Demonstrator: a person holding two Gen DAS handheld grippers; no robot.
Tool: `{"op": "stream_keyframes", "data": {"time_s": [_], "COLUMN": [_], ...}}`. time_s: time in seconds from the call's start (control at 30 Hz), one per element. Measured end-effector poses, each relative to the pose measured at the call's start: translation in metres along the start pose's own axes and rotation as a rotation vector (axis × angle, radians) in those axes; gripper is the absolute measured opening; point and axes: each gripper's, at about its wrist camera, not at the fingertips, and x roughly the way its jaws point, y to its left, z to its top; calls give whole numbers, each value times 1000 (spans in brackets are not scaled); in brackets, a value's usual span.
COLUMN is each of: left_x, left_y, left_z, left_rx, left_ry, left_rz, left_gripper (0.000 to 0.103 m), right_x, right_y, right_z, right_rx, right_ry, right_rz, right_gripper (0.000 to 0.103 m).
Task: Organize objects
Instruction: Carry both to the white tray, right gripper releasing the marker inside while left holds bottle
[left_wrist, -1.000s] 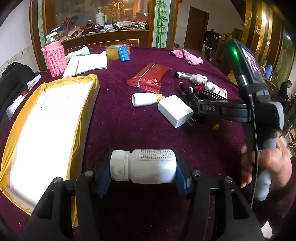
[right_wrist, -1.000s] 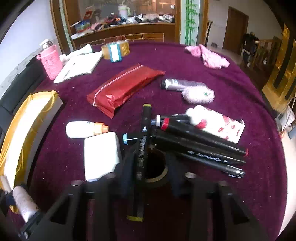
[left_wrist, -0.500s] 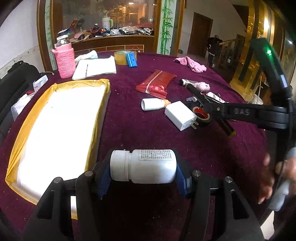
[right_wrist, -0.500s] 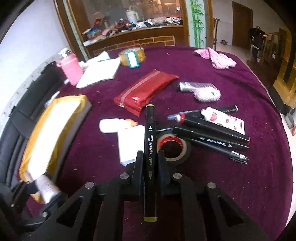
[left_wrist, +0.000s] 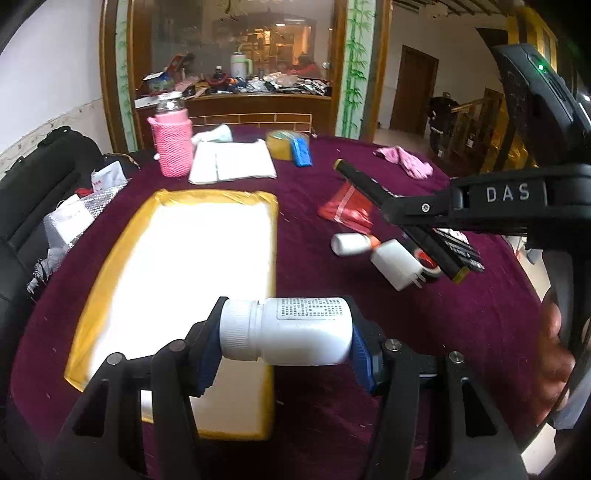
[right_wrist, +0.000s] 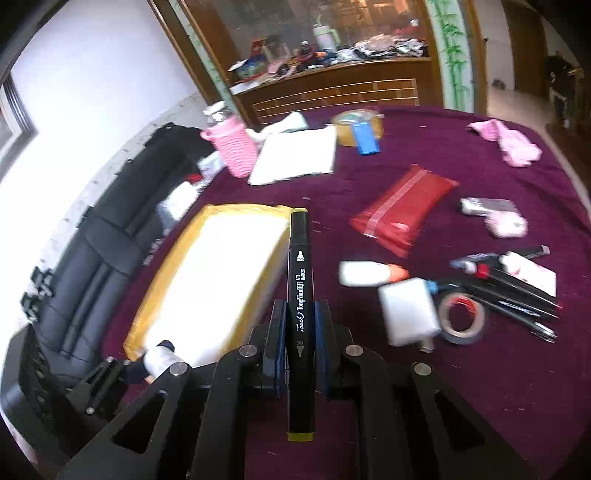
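Observation:
My left gripper (left_wrist: 284, 334) is shut on a white pill bottle (left_wrist: 286, 330), held sideways above the near right corner of the yellow-rimmed white tray (left_wrist: 173, 266). My right gripper (right_wrist: 300, 325) is shut on a black art marker (right_wrist: 300, 314) with yellow ends, held above the cloth just right of the tray (right_wrist: 207, 288). The right gripper and marker (left_wrist: 388, 206) show in the left wrist view at upper right. The left gripper with the bottle (right_wrist: 160, 360) shows at lower left in the right wrist view.
On the purple tablecloth (right_wrist: 461, 387) lie a red pouch (right_wrist: 402, 208), a small white bottle (right_wrist: 364, 274), a white charger (right_wrist: 408, 312), a tape roll (right_wrist: 461, 317), several black markers (right_wrist: 517, 295), a pink bottle (left_wrist: 173, 147), a notebook (left_wrist: 231, 166) and a pink cloth (right_wrist: 506, 142).
My right gripper has lifted the marker off the pile and carried it left toward the tray. My left gripper with the bottle has risen and moved over the tray's corner.

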Motion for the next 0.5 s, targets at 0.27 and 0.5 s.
{"op": "stream_keyframes", "data": {"time_s": [0.27, 0.5], "left_x": [25, 103], "left_y": [73, 114], "left_z": [63, 78], "left_rx": [-47, -90], "left_ry": [-9, 112], "left_rz": [82, 105], "left_gripper": [57, 57], "right_x": [58, 140], "right_y": [40, 30], "right_z": [46, 59], "right_rx": [54, 158], "right_ry": [82, 154], "right_rz": [100, 62], "right_gripper": [13, 13]}}
